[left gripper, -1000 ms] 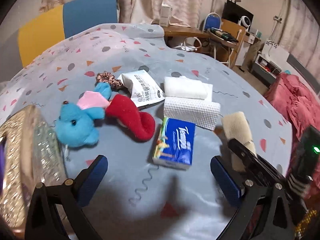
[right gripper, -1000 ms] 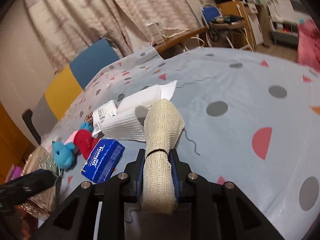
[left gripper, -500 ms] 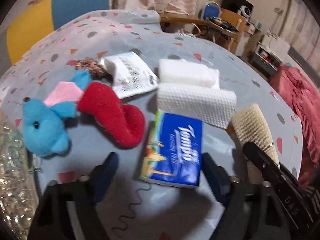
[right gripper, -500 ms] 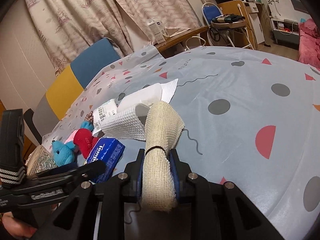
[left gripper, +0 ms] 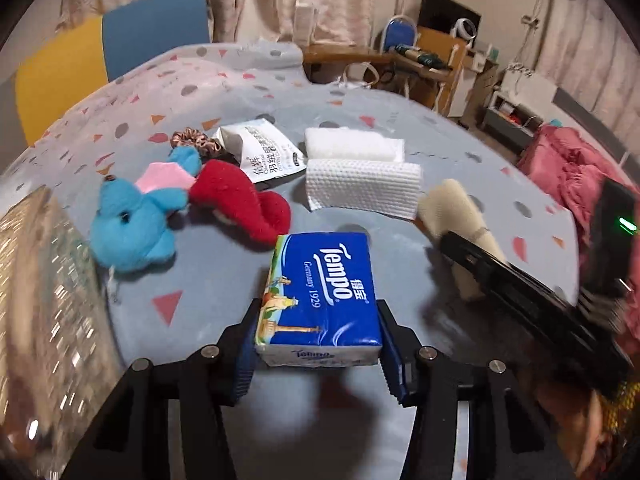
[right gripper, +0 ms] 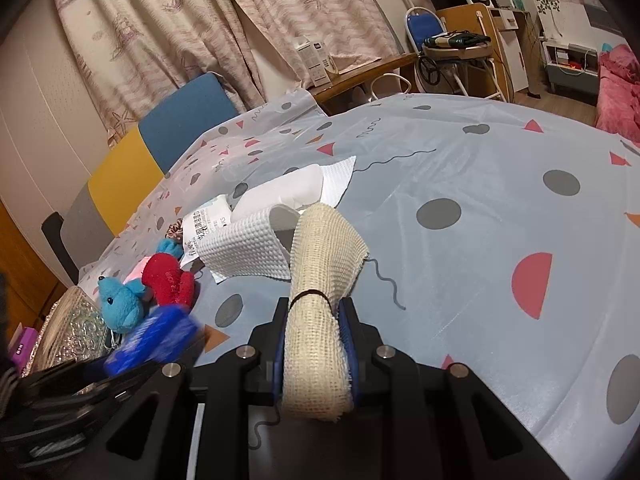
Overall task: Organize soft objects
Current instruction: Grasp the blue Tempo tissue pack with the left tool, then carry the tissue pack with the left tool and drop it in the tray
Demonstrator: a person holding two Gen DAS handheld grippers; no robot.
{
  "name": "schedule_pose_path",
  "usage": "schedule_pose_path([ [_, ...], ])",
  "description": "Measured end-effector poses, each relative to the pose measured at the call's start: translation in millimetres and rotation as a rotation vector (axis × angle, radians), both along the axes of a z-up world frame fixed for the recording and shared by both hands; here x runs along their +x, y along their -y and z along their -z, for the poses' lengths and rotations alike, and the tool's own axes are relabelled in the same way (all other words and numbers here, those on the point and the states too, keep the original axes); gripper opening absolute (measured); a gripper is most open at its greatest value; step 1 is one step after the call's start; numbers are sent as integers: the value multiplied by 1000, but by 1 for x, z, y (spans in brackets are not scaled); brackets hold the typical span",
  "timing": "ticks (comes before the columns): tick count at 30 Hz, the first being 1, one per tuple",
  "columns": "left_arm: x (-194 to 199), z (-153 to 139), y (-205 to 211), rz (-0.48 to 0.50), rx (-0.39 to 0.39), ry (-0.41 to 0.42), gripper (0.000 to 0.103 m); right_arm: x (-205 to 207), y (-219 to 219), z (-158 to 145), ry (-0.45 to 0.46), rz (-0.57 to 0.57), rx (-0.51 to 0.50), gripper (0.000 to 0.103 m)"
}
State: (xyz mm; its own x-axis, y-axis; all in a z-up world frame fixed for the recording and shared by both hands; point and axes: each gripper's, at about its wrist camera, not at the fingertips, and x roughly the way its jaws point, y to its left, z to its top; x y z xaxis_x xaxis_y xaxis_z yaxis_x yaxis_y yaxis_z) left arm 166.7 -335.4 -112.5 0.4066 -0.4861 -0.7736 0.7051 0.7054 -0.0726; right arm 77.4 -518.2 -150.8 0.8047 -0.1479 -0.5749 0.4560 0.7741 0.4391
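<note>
Left tool (left gripper: pixel 318 344) clamped on blue tissue pack (left gripper: pixel 320 292), fingers pressing both its sides, pack at tool's tip over counter (left gripper: pixel 208 272)
Right tool (right gripper: pixel 316 344) clamped on beige cloth roll (right gripper: pixel 320 280), roll sticking out ahead
Ahead-left of left tool: blue plush (left gripper: pixel 128 232), red plush (left gripper: pixel 240 200)
Straight ahead: white towel (left gripper: pixel 360 188), wipes pack (left gripper: pixel 264 156), scrunchie (left gripper: pixel 196 142)
</note>
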Motion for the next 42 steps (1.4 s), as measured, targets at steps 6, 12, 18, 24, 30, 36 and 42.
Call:
schedule_pose_path([
  [6,-42,-19,-43,30,-77,35,53,3,-4,-2,-30,9,-39,22],
  [12,-70,-41,-93,19,-171,49,53,5,-10,-6,-61,24,-92,22],
  [18,-82,-62,-139,-25,-242,72,53,9,-20,-10,-94,19,-159,23],
  [24,-101,-95,-195,-97,-296,224,53,10,-21,-10,-102,13,-172,23],
  [30,-94,-115,-246,-206,-329,287,53,12,-26,-12,-122,6,-202,23],
  [36,-75,-124,-305,-344,-334,327,53,12,-35,-16,-130,-6,-252,23],
  [42,-33,-108,-373,-534,-301,291,53,9,-66,-40,-99,-66,-360,23],
])
